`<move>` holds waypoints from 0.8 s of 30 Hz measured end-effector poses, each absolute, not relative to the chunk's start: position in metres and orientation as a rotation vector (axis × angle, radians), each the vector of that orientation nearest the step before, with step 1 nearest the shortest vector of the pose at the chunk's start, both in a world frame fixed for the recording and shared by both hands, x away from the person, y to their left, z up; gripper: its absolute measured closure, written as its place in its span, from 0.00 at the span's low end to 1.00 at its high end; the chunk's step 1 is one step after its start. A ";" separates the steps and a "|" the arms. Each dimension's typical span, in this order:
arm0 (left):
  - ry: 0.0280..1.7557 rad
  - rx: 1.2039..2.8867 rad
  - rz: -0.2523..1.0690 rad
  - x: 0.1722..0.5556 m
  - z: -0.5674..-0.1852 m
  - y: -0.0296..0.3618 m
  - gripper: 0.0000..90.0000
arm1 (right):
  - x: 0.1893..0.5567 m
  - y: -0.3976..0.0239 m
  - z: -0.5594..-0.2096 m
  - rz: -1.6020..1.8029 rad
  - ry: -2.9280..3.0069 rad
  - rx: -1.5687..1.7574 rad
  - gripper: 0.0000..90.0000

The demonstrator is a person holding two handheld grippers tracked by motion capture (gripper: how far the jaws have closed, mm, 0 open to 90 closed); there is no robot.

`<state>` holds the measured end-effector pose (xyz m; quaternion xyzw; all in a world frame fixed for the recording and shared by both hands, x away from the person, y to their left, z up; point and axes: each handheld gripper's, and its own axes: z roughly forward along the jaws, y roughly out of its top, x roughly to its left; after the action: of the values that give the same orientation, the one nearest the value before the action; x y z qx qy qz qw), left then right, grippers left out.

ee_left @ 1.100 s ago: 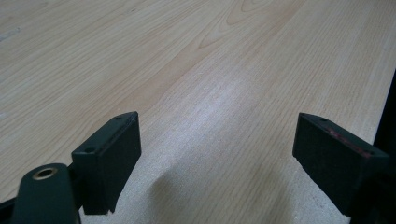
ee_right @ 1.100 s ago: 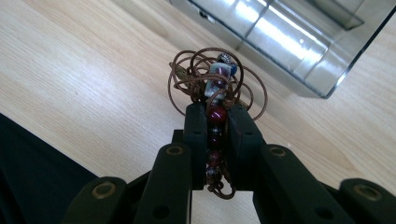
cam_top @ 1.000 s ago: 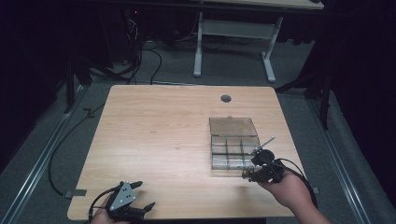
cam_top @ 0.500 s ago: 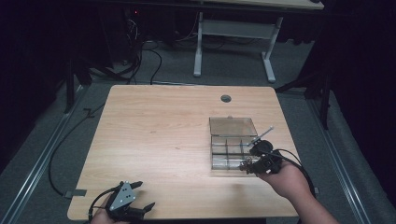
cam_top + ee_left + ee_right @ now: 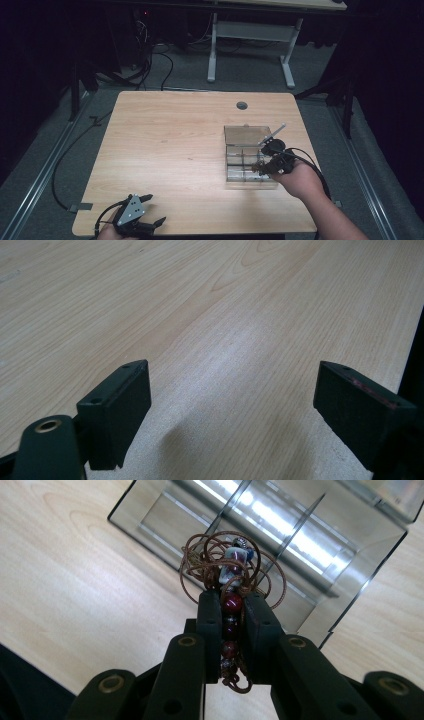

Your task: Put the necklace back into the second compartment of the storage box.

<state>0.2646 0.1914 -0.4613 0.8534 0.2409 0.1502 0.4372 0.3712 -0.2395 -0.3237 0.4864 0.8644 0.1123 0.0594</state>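
Beaded cord (image 5: 231, 587) clamped in right claw (image 5: 232, 605), beads partly hidden, left claw (image 5: 230, 405) apart.

the table (image 5: 170, 150) is pale wood with a fine straight grain and a small dark grey round cap (image 5: 242, 105) near its far edge, and the box (image 5: 240, 137) on it is clear, smoky grey plastic with bright white glints along its dividers. the right gripper (image 5: 232, 597) has matte black jaws with brass-coloured rivets, and the beaded cord (image 5: 232, 575) between them is thin brown loops strung with glossy dark red beads and a white-and-blue one. the left gripper (image 5: 232, 390) is also black, with a light grey plate on top in the high view, while the floor (image 5: 180, 70) is dull grey carpet and the desk frame (image 5: 250, 37) behind is light grey.
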 end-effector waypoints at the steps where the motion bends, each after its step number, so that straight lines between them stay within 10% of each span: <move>1: 0.597 2.124 0.372 0.265 -0.461 0.192 0.18 | 0.374 -0.239 -0.324 0.339 2.618 1.477 0.89; 24: 0.585 2.137 0.364 0.265 -0.461 0.192 0.18 | 0.439 -0.232 -0.351 0.279 2.619 1.504 0.89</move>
<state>0.2650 0.1916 -0.4613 0.8578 0.2349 0.1461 0.4332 0.4395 -0.2320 -0.3509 0.4951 0.8623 0.0920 0.0543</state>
